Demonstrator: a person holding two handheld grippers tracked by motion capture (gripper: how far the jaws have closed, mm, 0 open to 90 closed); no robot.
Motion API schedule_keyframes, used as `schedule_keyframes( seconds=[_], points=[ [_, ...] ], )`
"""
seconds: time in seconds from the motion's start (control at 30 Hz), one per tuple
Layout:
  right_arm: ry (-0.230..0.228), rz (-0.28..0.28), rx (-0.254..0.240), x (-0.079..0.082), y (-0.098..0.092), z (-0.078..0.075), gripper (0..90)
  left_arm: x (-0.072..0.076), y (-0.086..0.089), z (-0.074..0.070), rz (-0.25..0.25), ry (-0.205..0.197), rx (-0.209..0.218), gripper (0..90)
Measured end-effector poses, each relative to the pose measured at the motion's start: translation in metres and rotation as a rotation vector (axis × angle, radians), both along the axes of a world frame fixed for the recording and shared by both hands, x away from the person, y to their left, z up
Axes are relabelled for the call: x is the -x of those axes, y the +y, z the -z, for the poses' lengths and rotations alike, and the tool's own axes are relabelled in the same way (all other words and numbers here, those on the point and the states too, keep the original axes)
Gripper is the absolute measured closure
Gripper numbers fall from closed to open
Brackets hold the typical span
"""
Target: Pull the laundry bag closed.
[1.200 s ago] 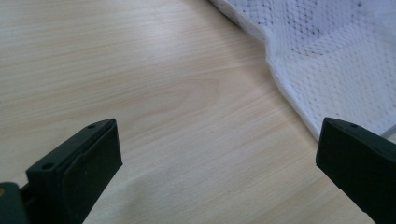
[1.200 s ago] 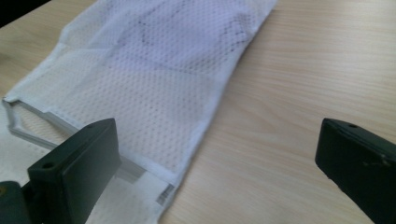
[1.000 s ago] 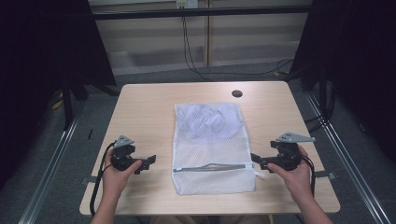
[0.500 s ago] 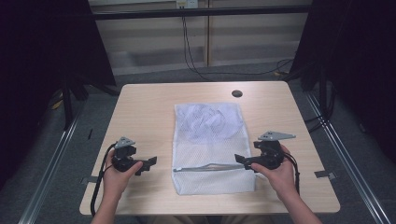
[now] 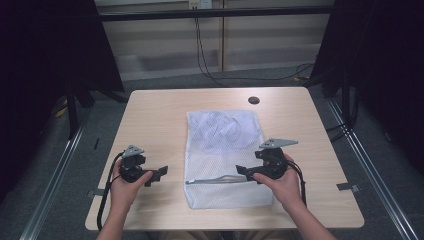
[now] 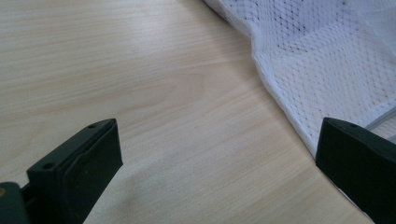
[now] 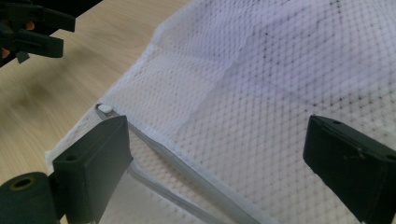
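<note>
A white mesh bag (image 5: 225, 150) lies flat in the middle of the wooden table (image 5: 160, 115). Its zipper (image 5: 215, 180) runs across near the front end. My right gripper (image 5: 246, 173) hovers over the bag's right part by the zipper, pointing left. Its jaws have just been closing a little but still stand wide apart above the mesh (image 7: 261, 93) and zipper (image 7: 187, 172), pinching nothing. The zipper pull (image 7: 103, 108) sits at the strip's far end. My left gripper (image 5: 157, 176) rests left of the bag, open, with bare wood between its jaws and the bag's edge (image 6: 327, 70) beside one jaw.
A round cable hole (image 5: 254, 100) sits in the table's far edge region. Black curtains hang on both sides, and cables (image 5: 205, 55) trail on the floor behind. Bare wood lies left and right of the bag.
My right gripper has moved left, from beside the bag's right edge to over the bag by the zipper. The left gripper has stayed where it was.
</note>
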State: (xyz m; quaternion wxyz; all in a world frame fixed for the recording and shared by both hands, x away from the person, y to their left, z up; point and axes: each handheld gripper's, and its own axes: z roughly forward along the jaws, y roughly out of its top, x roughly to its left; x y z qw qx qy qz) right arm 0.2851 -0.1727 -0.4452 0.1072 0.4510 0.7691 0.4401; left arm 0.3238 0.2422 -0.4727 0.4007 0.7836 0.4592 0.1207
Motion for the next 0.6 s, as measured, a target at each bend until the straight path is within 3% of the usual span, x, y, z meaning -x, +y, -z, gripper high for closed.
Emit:
schedule_keyframes(
  seconds=[0.6],
  points=[
    [0.026,-0.067,-0.005,-0.004,0.047,0.004,10.4,0.005,0.004,-0.004,0.015,-0.013,-0.014,0.9]
  ],
)
